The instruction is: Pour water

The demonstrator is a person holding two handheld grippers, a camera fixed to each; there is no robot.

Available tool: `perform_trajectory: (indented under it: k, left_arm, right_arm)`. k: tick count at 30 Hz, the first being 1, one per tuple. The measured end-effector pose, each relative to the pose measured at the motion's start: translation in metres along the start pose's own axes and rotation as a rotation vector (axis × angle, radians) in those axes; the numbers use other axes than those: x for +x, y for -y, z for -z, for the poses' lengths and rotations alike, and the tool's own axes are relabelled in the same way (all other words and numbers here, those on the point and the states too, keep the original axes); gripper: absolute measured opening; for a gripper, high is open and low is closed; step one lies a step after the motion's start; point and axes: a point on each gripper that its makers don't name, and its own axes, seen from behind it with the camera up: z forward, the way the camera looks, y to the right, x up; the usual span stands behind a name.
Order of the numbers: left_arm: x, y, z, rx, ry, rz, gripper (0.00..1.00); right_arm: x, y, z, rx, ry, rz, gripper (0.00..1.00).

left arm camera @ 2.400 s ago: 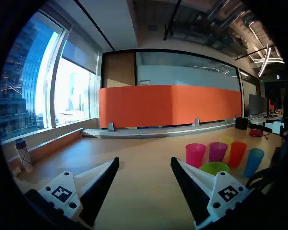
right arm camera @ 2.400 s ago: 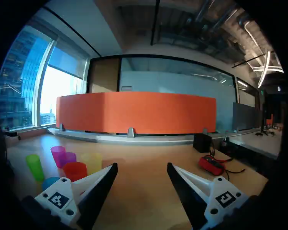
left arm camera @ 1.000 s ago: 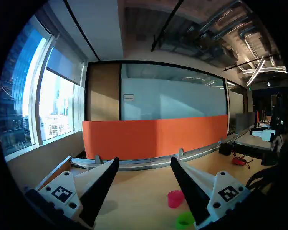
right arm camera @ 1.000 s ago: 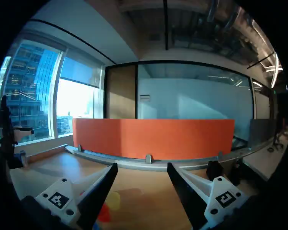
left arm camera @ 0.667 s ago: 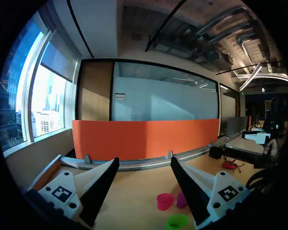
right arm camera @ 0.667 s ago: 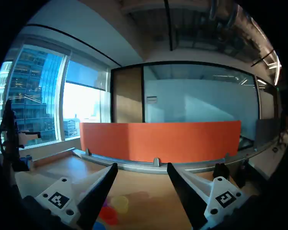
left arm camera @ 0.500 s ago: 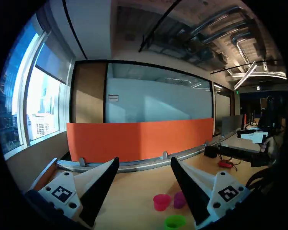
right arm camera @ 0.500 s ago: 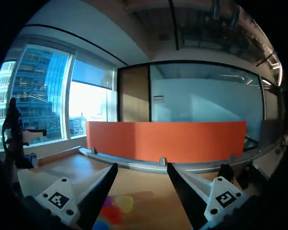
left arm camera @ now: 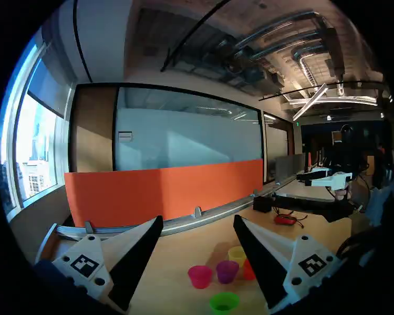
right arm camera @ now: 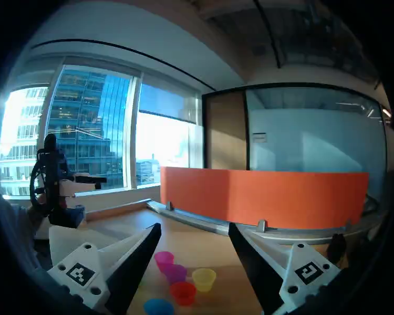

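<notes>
Hovering over a wooden table, the left gripper and right gripper hang empty, jaws spread apart. Bright plastic cups cluster on the tabletop below; they look light, thin and easily tipped, best pinched mid-wall.

Orange cup: mostly hidden behind finger of left gripper. Green cup: base cut by lower edge. Blue cup: lower part cut off below. Cup contents: can't tell. Small red item on far desk: too small to name.
</notes>
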Motion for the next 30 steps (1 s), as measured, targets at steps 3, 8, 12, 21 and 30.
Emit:
perform_trajectory:
  k: [3,8,12,21,30]
  left_arm:
    - [-0.003,-0.003,-0.001,-0.021,0.007,0.004,1.00]
    - [-0.013,-0.008,-0.004,-0.049,0.034,0.003,1.00]
    - [-0.020,-0.013,-0.006,-0.074,0.048,0.000,1.00]
    - [-0.039,-0.019,-0.007,-0.120,0.082,0.008,1.00]
    - [-0.057,-0.026,-0.006,-0.164,0.119,-0.012,1.00]
  right_arm:
    - [-0.002,0.005,-0.002,0.024,0.003,0.002,0.99]
    - [-0.008,0.012,-0.005,0.057,0.017,0.027,0.99]
    - [-0.013,0.018,-0.007,0.087,0.029,0.042,0.99]
    - [-0.034,0.032,-0.009,0.169,0.078,0.065,0.99]
    - [-0.052,0.041,-0.008,0.242,0.124,0.077,0.99]
